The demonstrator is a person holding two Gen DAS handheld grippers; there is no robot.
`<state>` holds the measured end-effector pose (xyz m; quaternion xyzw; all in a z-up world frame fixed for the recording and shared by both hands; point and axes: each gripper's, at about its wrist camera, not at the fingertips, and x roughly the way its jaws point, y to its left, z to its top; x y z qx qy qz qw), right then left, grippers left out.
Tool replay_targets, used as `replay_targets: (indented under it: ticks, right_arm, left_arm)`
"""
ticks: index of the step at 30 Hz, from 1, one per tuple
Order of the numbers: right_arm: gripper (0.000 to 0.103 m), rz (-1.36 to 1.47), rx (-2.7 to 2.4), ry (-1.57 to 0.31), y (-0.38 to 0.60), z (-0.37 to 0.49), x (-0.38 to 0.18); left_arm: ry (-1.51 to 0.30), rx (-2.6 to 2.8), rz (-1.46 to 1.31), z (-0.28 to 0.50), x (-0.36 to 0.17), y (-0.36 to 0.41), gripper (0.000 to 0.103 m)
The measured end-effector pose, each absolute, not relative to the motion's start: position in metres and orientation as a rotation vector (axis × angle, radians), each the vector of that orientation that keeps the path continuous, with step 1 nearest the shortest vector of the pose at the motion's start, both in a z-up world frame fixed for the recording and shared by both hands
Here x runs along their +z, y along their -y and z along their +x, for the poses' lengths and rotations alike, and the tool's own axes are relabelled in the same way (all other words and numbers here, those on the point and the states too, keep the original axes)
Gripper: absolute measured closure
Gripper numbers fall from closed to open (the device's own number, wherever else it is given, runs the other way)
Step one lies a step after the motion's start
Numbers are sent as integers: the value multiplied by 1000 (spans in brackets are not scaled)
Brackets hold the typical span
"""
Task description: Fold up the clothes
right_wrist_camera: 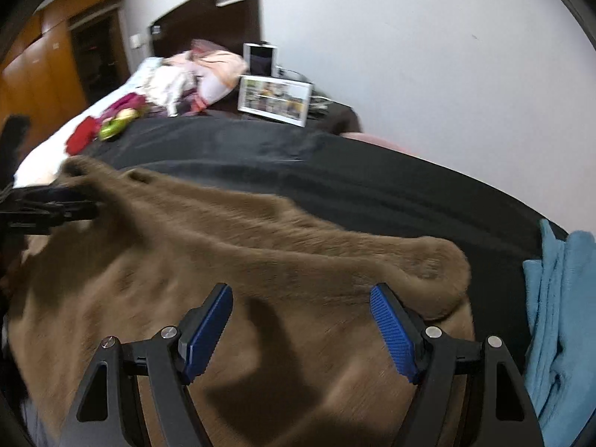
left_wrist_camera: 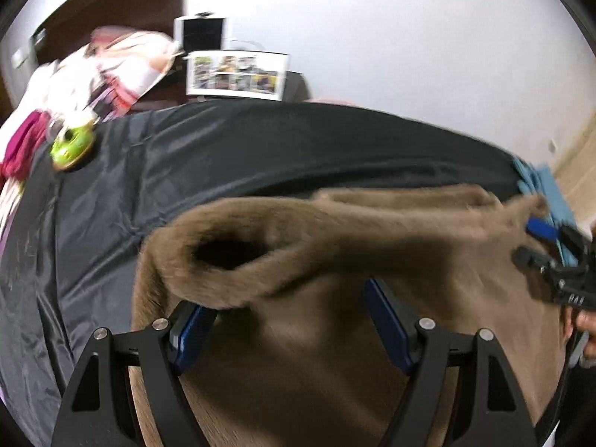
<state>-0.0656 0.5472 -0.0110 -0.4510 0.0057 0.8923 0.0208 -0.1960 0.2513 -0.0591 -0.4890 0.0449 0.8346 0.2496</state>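
Note:
A brown fuzzy garment (left_wrist_camera: 335, 246) lies folded over on a black sheet (left_wrist_camera: 260, 149) that covers the bed. My left gripper (left_wrist_camera: 290, 298) is open above the garment's left folded corner, and a fold of the cloth drapes over its left finger. The right gripper shows at the right edge of the left wrist view (left_wrist_camera: 551, 257). In the right wrist view, my right gripper (right_wrist_camera: 301, 298) is open over the same garment (right_wrist_camera: 223, 260), near its right folded corner, holding nothing. The left gripper shows at that view's left edge (right_wrist_camera: 48, 208), by the garment's far corner.
A blue towel (right_wrist_camera: 558, 316) lies at the bed's right side. At the bed's far end sit a heap of pink and white clothes (right_wrist_camera: 193, 74), a green toy (left_wrist_camera: 72, 145) and a red cloth (right_wrist_camera: 82, 134). A white photo frame (right_wrist_camera: 275, 100) stands by the wall.

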Motion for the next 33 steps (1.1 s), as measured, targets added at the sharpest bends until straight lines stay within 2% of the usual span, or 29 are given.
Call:
replay_targets:
  ticks: [3, 9, 14, 19, 23, 28, 33]
  right_arm:
    - [24, -1471, 2738, -12, -551, -75, -29]
    - [21, -1481, 2725, 81, -544, -76, -37]
    - [21, -1395, 2764, 14, -549, -61, -23]
    - [21, -1204, 2852, 16, -538, -14, 22]
    - [21, -1170, 2917, 15, -524, 27, 38]
    - [21, -1211, 2989, 10, -499, 83, 31]
    - [21, -1313, 2967, 4, -497, 103, 2]
  left_arm:
    - [-26, 2265, -1379, -209, -67, -245, 22]
    - [-184, 2306, -1343, -200, -76, -262, 18]
    - [-123, 2288, -1352, -198, -70, -254, 17]
    - [-105, 2271, -1314, -172, -46, -239, 17]
    - [-133, 2239, -1279, -142, -37, -230, 17]
    - [-181, 2212, -1247, -96, -39, -219, 17]
    - [-248, 2242, -1224, -72, -53, -215, 17]
